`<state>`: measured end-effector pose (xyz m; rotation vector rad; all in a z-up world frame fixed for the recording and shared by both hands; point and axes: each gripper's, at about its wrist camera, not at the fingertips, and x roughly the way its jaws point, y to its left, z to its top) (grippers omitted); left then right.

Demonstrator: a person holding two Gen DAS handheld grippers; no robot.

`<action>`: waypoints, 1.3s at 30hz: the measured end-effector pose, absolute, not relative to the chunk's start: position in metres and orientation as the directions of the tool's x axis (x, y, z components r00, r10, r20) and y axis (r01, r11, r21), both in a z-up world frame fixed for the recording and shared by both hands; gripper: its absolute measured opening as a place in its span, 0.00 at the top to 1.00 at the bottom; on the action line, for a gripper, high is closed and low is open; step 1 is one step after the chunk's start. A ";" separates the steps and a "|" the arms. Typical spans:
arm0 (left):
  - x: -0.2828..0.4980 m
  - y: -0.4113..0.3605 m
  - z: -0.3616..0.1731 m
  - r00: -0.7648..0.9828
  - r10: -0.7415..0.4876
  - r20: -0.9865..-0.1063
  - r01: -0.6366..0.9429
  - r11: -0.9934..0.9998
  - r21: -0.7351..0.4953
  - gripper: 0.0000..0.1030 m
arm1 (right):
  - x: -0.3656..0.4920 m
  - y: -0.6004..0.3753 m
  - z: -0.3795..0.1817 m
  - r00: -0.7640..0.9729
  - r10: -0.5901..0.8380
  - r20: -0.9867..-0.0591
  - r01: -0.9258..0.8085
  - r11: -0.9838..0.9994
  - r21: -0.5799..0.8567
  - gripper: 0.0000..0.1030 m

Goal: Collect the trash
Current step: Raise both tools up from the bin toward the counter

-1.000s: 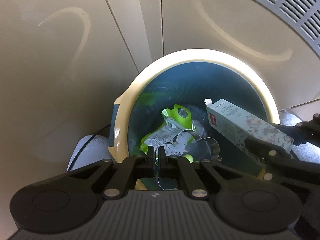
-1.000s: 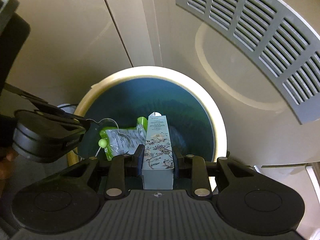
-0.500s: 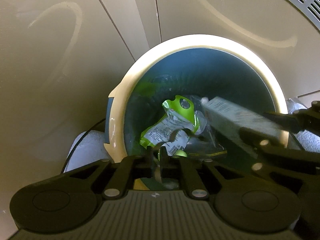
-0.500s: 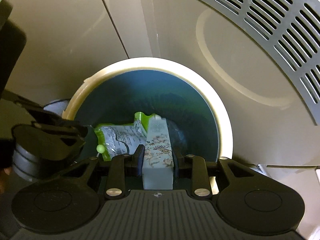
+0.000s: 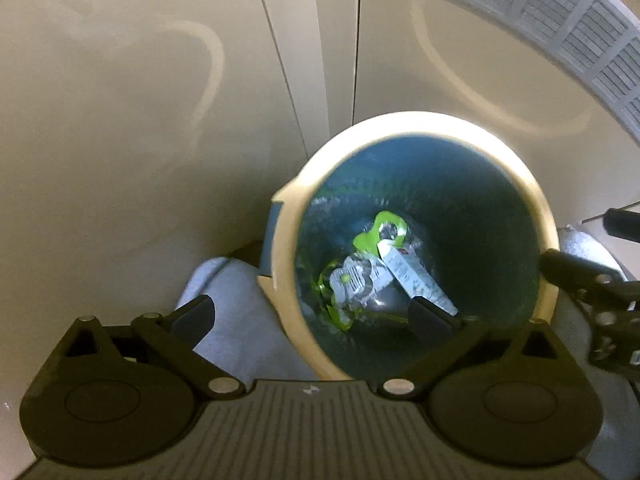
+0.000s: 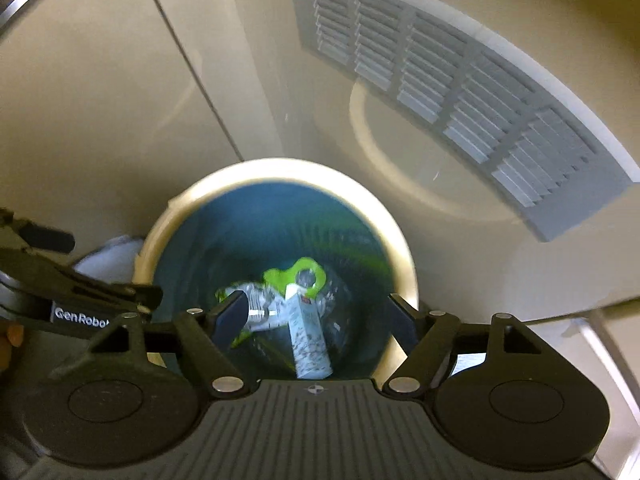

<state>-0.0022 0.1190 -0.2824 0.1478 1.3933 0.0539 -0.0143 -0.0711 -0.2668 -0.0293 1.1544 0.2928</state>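
- Trash sits at the bottom of the bin (image 5: 286,248), a round pail with a cream rim and a dark teal inside, which we look down into from both wrist cameras.
- We hold the left gripper (image 5: 312,312) over the bin's near rim at about 6 o'clock; its jaws are opening, spread wide, one finger over the pale grey cloth (image 5: 236,312) outside the bin at 8 o'clock, the other over the bin's mouth, and nothing lies between them.
- We hold the right gripper (image 6: 316,316) above the bin as well; its jaws are opening, and no pad touches anything.
- Between our right fingers, but well below them, the slim printed carton (image 6: 306,332) lies loose in the bin, tilted, its top end pointing toward 12 o'clock.
- In the left view the same carton (image 5: 416,276) slants from the centre toward 5 o'clock.
- A green-and-silver pouch (image 5: 360,276) lies crumpled just beside the carton, on its 9 o'clock side, touching it; its green hanger loop points toward 12 o'clock.
- In the right view the pouch (image 6: 276,284) spreads from 9 to 12 o'clock around the carton's top.
- Beyond the bin at 12 o'clock stand beige panels (image 6: 100,100); a grey louvred vent (image 6: 460,96) runs across at 2 o'clock.
- Blur hides the fine print on the trash.
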 end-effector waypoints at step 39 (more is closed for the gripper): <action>-0.071 0.101 -0.148 0.484 0.134 -0.864 0.020 0.986 0.164 0.00 | -0.113 -0.091 -0.148 0.668 0.322 -0.671 -0.300 0.942 0.153 0.21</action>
